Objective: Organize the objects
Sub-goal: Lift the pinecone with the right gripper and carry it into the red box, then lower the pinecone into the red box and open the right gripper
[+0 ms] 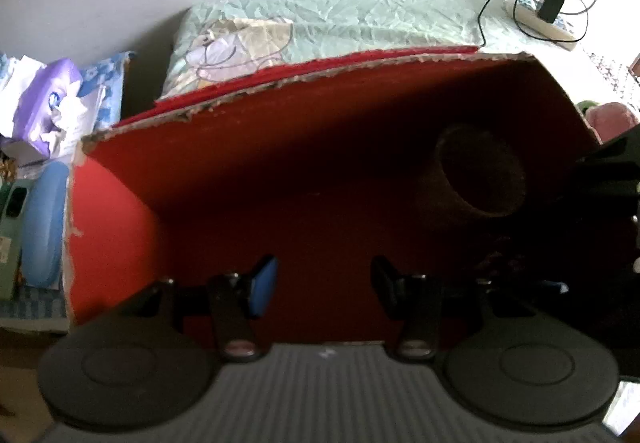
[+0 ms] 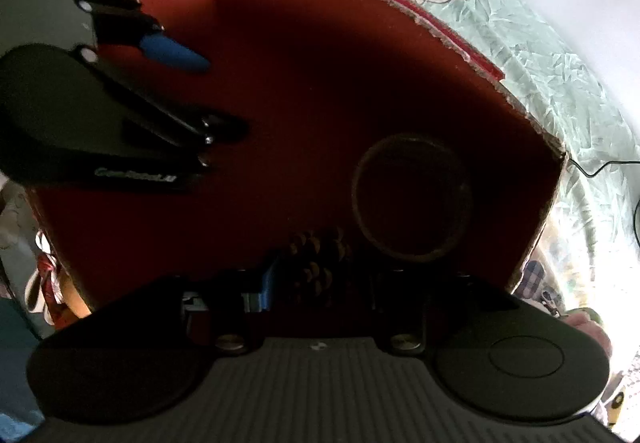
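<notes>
Setting: a bed with a pale green quilt [image 1: 360, 11] against a white wall; a power strip [image 1: 544, 17] with a charger lies at its far corner. A red cardboard box [image 1: 132, 211] with torn rims sits on the bed, and both my claws reach into it.

Left claw [image 1: 320, 283]: fingers spread, nothing between them, over the bare box floor.

Right claw [image 2: 320, 275]: a pinecone [image 2: 316, 259] sits between the fingers, low in the box. It appears held, but the shadow is heavy and I cannot tell whether the pads truly press it or merely flank it.

Just beside the pinecone, to its right, stands a brown cup [image 2: 412, 195], mouth up, apparently empty.

Handling, my judgement: the pinecone is light, stiff and rough, so slip is unlikely, but its scales are brittle and may snap under a hard squeeze. Best hold is across the thick middle, light pressure. The cup looks thin-walled and light; it may tip if nudged.
</notes>
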`<state>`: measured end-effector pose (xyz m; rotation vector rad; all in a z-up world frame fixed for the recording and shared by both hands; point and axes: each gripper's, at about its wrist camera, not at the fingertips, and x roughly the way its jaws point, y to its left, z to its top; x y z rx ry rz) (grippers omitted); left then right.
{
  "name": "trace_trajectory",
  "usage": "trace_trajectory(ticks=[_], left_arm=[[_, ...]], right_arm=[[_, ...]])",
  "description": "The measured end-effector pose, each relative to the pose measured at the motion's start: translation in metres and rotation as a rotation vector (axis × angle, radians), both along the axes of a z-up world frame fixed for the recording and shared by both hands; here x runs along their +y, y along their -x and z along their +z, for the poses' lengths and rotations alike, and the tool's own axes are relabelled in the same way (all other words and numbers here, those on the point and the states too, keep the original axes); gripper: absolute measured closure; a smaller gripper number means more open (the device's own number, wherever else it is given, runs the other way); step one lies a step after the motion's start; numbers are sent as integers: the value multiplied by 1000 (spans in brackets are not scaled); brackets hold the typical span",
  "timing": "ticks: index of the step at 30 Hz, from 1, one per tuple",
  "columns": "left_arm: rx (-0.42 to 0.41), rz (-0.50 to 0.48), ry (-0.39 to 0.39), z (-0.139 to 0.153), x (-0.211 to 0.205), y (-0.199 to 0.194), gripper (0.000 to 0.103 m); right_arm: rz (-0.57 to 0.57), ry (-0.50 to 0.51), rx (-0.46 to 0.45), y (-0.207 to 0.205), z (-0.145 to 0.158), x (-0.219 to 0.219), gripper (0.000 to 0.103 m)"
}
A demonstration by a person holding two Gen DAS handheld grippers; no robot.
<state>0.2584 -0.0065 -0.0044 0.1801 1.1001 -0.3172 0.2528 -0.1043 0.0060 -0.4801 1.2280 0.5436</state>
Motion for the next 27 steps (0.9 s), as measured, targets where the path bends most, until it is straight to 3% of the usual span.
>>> trace_trajectory(ticks=[9, 16, 23, 27], left_arm=[[10, 12, -7, -6, -1, -7, 49], [8, 37, -37, -8, -2, -9, 45], [0, 129, -80, -8, 3, -12, 39], [7, 164, -88, -8, 6, -14, 39]], right_arm=[[-47, -75, -23, 3, 13, -8, 59], [-191, -210, -45, 0, 23, -25, 63], [-191, -224, -28, 3, 11, -6, 70], [-185, -172, -4, 0, -3, 9, 70]])
